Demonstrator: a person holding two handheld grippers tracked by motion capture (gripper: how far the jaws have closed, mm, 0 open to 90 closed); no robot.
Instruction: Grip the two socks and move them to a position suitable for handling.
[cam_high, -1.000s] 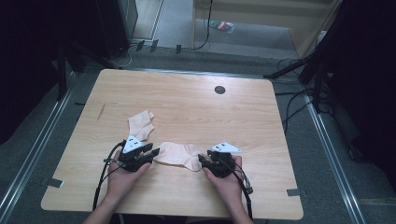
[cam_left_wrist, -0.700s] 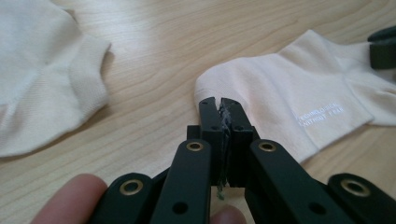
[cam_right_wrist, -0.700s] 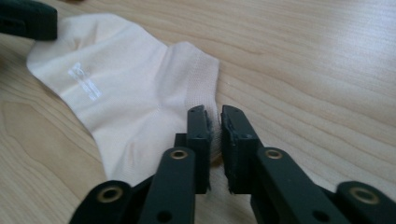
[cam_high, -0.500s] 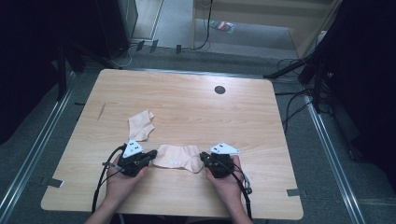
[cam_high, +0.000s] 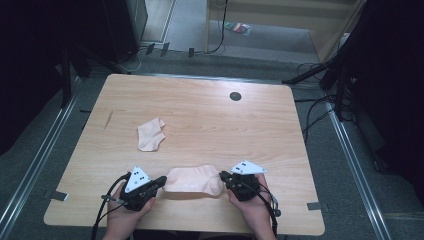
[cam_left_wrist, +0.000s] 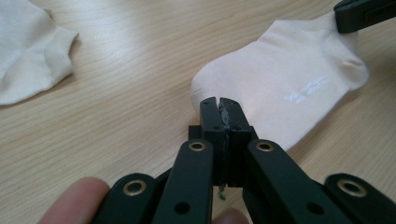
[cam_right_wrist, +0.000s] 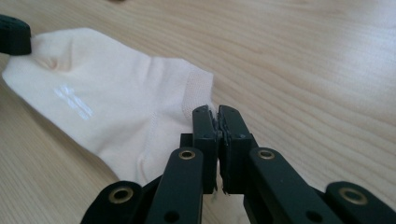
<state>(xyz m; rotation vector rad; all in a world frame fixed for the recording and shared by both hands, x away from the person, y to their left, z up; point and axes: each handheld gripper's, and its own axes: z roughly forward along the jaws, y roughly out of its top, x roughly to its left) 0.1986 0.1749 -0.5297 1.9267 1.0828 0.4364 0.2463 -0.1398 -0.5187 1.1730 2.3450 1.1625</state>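
Pale peach cotton ankle sock (cam_high: 192, 180) lies flat at near edge of light wooden table (cam_high: 200, 110), stretched between my two grippers. Second peach sock (cam_high: 150, 134) crumpled farther up table on left, well apart. My left gripper (cam_high: 161, 180): jaws just closed, pinched on sock's left end (cam_left_wrist: 261, 88). My right gripper (cam_high: 223, 176): jaws just closed too, clamped on sock's ribbed cuff edge (cam_right_wrist: 140, 107). No containers on table.

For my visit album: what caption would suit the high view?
Two hand-held grippers, left gripper and right gripper, pinch opposite ends of a pale sock on a wooden table; a second sock lies apart.
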